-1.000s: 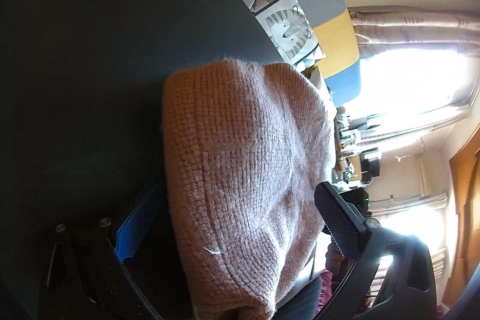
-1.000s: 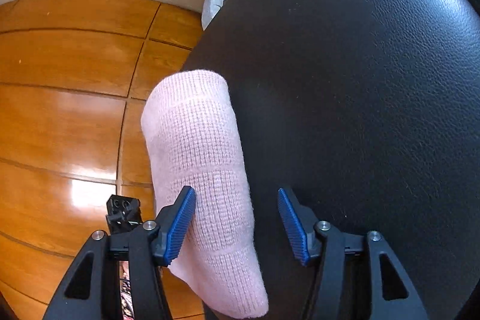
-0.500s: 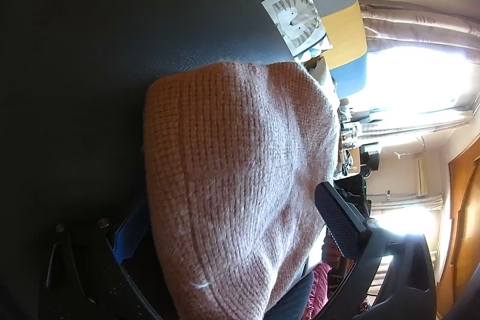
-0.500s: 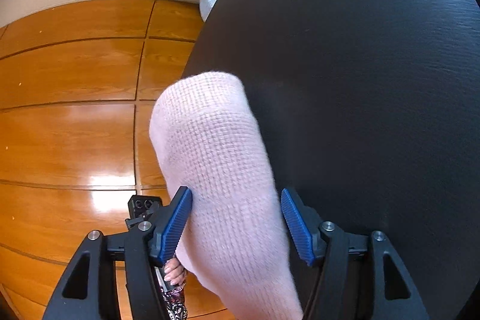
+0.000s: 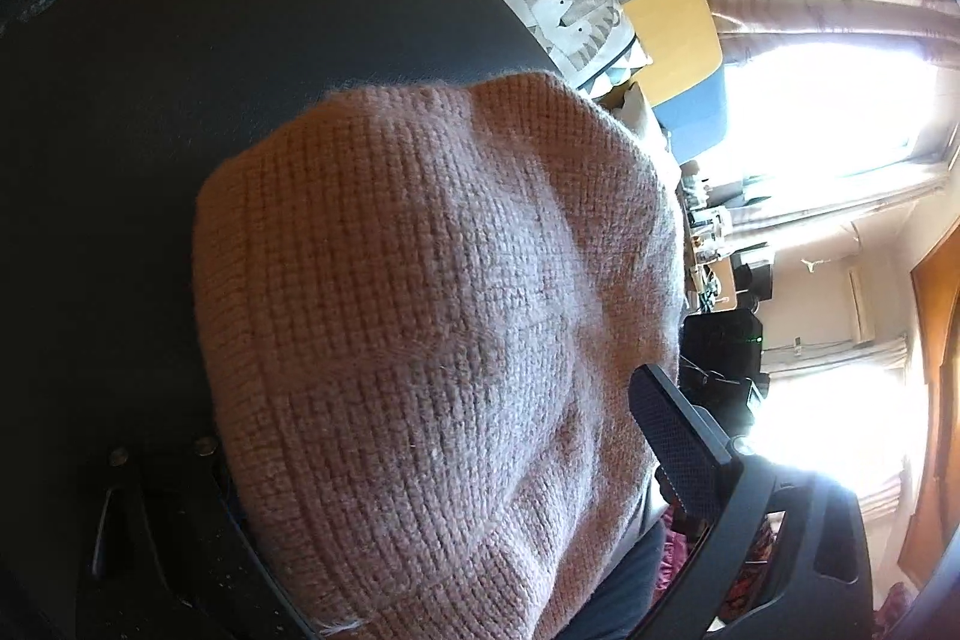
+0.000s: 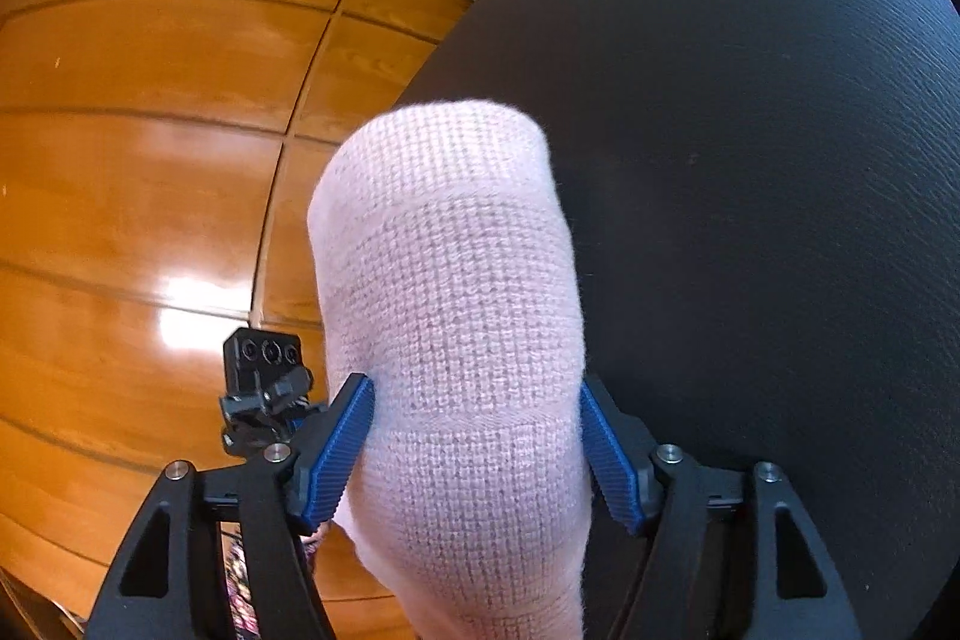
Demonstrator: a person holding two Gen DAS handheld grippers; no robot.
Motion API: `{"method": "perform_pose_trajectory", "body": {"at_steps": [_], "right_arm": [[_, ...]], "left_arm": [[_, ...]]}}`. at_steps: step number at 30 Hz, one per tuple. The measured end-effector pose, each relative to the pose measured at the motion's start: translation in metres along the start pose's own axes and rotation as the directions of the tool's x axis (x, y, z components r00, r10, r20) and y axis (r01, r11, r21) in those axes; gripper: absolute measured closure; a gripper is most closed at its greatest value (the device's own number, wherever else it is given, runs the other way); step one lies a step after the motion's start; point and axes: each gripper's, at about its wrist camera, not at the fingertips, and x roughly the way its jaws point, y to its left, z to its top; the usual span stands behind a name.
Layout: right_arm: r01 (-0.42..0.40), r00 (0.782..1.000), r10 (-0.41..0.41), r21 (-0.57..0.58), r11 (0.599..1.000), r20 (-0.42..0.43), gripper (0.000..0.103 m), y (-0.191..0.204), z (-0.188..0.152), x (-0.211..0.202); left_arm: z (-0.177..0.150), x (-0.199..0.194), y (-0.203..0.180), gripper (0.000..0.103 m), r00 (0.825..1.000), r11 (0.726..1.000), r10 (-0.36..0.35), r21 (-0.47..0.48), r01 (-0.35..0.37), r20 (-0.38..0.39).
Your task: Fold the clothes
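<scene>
Your right hand-held gripper point(image 6: 477, 451) has slid around the pink knit point(image 6: 456, 316), jaws opening; it could slip off the desk point(image 6: 750, 130) edge. Left grip: cannot tell.

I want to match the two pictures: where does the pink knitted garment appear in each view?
Left wrist: pink knitted garment fills the centre and bottom.
Right wrist: it runs from centre down between the opening right gripper pads.
Shared landmark: black table.
</scene>
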Motion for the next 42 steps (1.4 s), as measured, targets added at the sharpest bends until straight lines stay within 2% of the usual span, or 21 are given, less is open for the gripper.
{"method": "perform_pose_trajectory", "body": {"at_steps": [4,6,7,8,11,13,16,17,21,24,25,28,32,35,36,38,42], "right_arm": [[0.044,0.999,-0.045,-0.045,0.998,-0.02,0.034,0.009,0.001,0.008],[0.051,0.998,-0.052,-0.046,0.998,-0.017,0.039,0.009,0.001,0.009],[0.053,0.999,-0.053,-0.05,0.997,-0.011,0.042,0.008,0.0,0.008],[0.053,0.999,-0.053,-0.055,0.997,-0.002,0.043,0.006,-0.001,0.006],[0.078,0.997,-0.077,-0.067,0.995,0.027,0.046,0.006,-0.006,0.002],[0.111,0.993,-0.108,-0.066,0.992,0.039,0.046,0.01,-0.009,0.003],[0.137,0.99,-0.133,-0.077,0.988,0.053,0.046,0.022,-0.012,0.009],[0.133,0.99,-0.128,-0.08,0.988,0.062,0.046,0.025,-0.013,0.009],[0.102,0.994,-0.098,-0.105,0.989,0.042,0.048,0.044,-0.011,0.015],[0.104,0.995,-0.103,-0.199,0.974,0.015,0.049,0.078,-0.008,0.033],[0.089,0.996,-0.09,-0.23,0.969,0.004,0.05,0.091,-0.008,0.04],[0.056,0.996,-0.073,-0.32,0.946,-0.043,0.05,0.134,-0.007,0.069],[0.01,0.989,-0.074,-0.44,0.898,-0.128,0.051,0.193,-0.008,0.121],[-0.04,0.98,-0.06,-0.478,0.878,-0.191,0.051,0.229,-0.007,0.16],[-0.054,0.976,-0.057,-0.487,0.872,-0.21,0.051,0.24,-0.006,0.174],[-0.08,0.968,-0.054,-0.504,0.86,-0.246,0.051,0.262,-0.005,0.202],[-0.114,0.951,-0.067,-0.542,0.833,-0.303,0.05,0.3,0.0,0.259]], "left_arm": [[-0.007,0.002,-0.009,0.0,0.998,0.996,0.049,0.071,-0.052,0.031],[-0.013,0.0,-0.012,0.005,0.995,0.99,0.081,0.114,-0.087,0.062],[-0.016,-0.002,-0.012,0.018,0.99,0.984,0.113,0.127,-0.123,0.083],[-0.021,-0.006,-0.01,0.037,0.98,0.977,0.16,0.127,-0.174,0.114],[-0.027,-0.015,0.002,0.05,0.977,0.986,0.138,0.071,-0.151,0.162],[-0.03,-0.018,0.006,0.054,0.972,0.988,0.136,0.049,-0.147,0.192],[-0.042,-0.025,-0.002,0.059,0.949,0.98,0.174,0.052,-0.194,0.261],[-0.047,-0.029,-0.005,0.063,0.94,0.976,0.185,0.057,-0.21,0.287],[-0.068,-0.058,-0.014,0.066,0.903,0.967,0.187,0.092,-0.24,0.387],[-0.086,-0.088,-0.004,0.066,0.875,0.982,0.145,0.041,-0.184,0.462],[-0.091,-0.099,0.001,0.066,0.862,0.986,0.139,0.016,-0.168,0.487],[-0.107,-0.136,0.016,0.066,0.809,0.988,0.147,-0.054,-0.142,0.569],[-0.123,-0.186,0.027,0.066,0.718,0.979,0.199,-0.108,-0.171,0.667],[-0.132,-0.22,0.025,0.066,0.631,0.957,0.272,-0.138,-0.254,0.726],[-0.133,-0.228,0.025,0.066,0.611,0.951,0.289,-0.147,-0.272,0.736],[-0.134,-0.243,0.026,0.066,0.556,0.931,0.34,-0.187,-0.313,0.758],[-0.129,-0.262,0.045,0.066,0.485,0.907,0.406,-0.28,-0.313,0.774]]}}
